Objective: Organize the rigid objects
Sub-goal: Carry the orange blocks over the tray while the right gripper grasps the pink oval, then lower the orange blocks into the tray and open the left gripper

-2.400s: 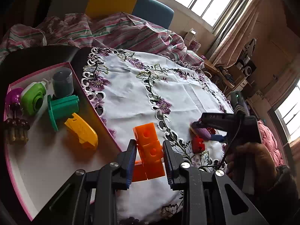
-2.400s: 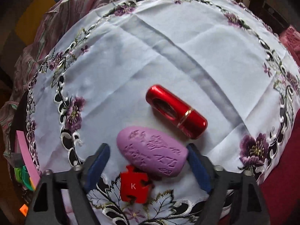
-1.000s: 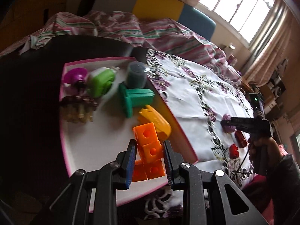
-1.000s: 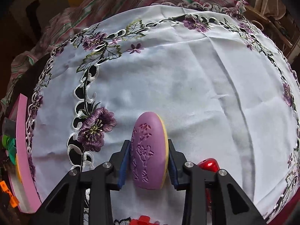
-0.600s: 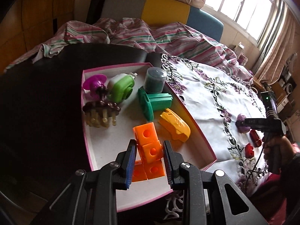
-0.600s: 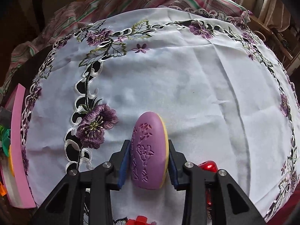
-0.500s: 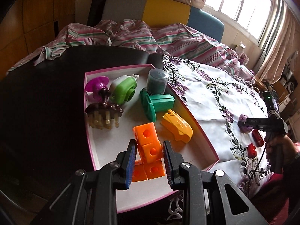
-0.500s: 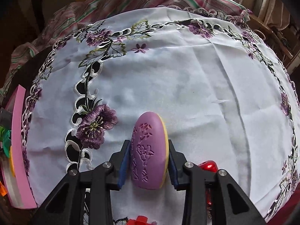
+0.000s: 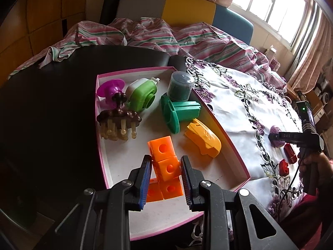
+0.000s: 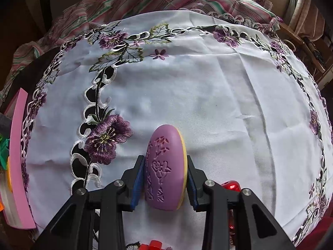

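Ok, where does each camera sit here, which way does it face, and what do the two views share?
Left wrist: on the left gripper, looking down into the pink tray; its fingers clamp orange blocks; a hand shows far right.
Right wrist: on the right gripper, facing down at the tablecloth; fingers grip a purple oval.
Shared: tablecloth, tray, purple oval.
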`<state>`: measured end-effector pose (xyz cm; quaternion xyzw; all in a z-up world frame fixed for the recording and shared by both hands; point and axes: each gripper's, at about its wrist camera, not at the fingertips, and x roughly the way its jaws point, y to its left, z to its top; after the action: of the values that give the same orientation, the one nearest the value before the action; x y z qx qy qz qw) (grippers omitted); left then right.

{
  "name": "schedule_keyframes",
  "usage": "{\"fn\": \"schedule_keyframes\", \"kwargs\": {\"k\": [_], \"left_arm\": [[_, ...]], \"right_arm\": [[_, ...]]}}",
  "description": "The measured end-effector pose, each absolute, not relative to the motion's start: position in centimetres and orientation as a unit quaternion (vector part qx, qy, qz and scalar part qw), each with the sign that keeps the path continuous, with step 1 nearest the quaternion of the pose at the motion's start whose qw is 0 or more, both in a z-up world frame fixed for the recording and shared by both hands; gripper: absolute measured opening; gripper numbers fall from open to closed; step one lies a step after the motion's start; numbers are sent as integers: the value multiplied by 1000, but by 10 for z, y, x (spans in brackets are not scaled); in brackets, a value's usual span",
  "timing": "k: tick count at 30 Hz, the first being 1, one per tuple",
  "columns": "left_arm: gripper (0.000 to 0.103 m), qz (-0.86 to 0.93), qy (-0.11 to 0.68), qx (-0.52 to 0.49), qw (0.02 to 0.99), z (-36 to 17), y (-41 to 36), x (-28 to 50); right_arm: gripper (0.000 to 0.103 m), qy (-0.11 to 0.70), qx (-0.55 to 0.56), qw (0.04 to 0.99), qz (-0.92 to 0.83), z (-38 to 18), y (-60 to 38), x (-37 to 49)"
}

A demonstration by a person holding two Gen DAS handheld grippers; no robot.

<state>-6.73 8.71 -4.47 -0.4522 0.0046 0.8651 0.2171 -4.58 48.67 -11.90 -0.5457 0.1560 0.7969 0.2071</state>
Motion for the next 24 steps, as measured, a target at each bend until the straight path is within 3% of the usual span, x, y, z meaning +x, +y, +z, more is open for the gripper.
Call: {"fn": "schedule_keyframes", "kwargs": {"k": [15, 24], "left_arm": [[29, 843, -86, -487, 210, -56, 53, -108], [27, 845, -36, -490, 213, -65, 74, -116]], "right_arm": [[36, 145, -547, 204, 799, -115, 481, -40], [36, 144, -548, 200, 799, -115, 481, -40]]}}
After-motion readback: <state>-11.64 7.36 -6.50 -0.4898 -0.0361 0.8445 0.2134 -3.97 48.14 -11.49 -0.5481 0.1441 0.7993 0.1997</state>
